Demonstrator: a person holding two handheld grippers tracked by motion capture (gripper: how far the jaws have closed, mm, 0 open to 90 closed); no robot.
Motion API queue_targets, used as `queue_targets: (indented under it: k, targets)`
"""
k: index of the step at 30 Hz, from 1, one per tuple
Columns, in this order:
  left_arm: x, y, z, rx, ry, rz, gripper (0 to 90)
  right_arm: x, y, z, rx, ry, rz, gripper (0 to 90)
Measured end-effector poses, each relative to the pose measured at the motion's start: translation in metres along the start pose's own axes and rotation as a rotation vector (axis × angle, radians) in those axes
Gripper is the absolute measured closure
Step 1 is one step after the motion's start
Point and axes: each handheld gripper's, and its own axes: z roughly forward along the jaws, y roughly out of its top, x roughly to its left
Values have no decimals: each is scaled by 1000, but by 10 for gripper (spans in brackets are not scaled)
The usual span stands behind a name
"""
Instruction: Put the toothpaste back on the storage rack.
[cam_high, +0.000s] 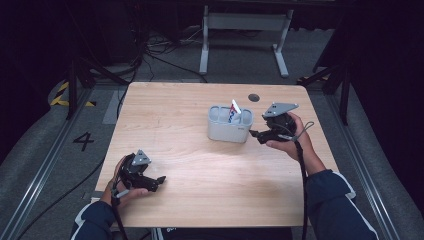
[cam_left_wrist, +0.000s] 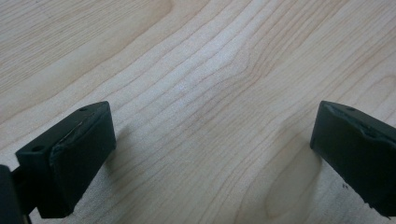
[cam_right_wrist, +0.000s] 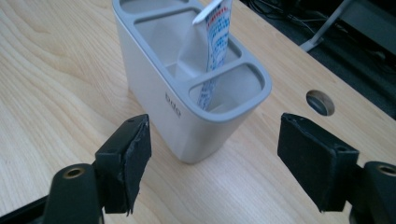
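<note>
A pale grey holder (cam_high: 229, 129) with several compartments stands on the wooden table (cam_high: 190, 165), right of the middle. A white, blue and red tube (cam_high: 234, 111) sticks up out of it, tilted. My right gripper (cam_high: 256, 135) is just right of the holder, pointing at it. In the right gripper view its jaws (cam_right_wrist: 219, 156) stand open a little short of the holder's (cam_right_wrist: 187, 107) near end, with nothing between the pads, and the tube (cam_right_wrist: 214, 46) leans inside. I cannot tell which compartment holds it. My left gripper (cam_high: 159, 181) rests open near the front left, over bare wood (cam_left_wrist: 210, 154).
A round cable hole (cam_high: 253, 97) sits in the tabletop behind the holder, also seen as a hole (cam_right_wrist: 320, 102) in the right gripper view. Beyond the table's far edge lie floor cables and a white metal stand (cam_high: 245, 22). Bare wood spans the table's left half and front.
</note>
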Motion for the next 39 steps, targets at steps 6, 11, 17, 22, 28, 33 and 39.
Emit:
queue_targets:
  k: [6,11,17,22,28,33,39]
  targets:
    - [0,0,0,0,1,4,4,0,-14,-6,15,-2,0,264]
    - [0,0,0,0,0,1,4,-1,-28,-13,24,-7,1,261]
    - [0,0,0,3,-2,-1,4,-2,-44,-18,29,-11,2,258]
    - [0,0,0,3,-2,-2,4,-5,-57,-23,32,-19,2,256]
    - [0,0,0,2,-3,-4,4,-3,-73,-27,33,-9,5,253]
    - [0,0,0,2,-2,-2,4,0,-84,-28,43,-2,-6,253]
    - [0,0,0,2,-3,-5,4,3,-99,-32,50,3,2,253]
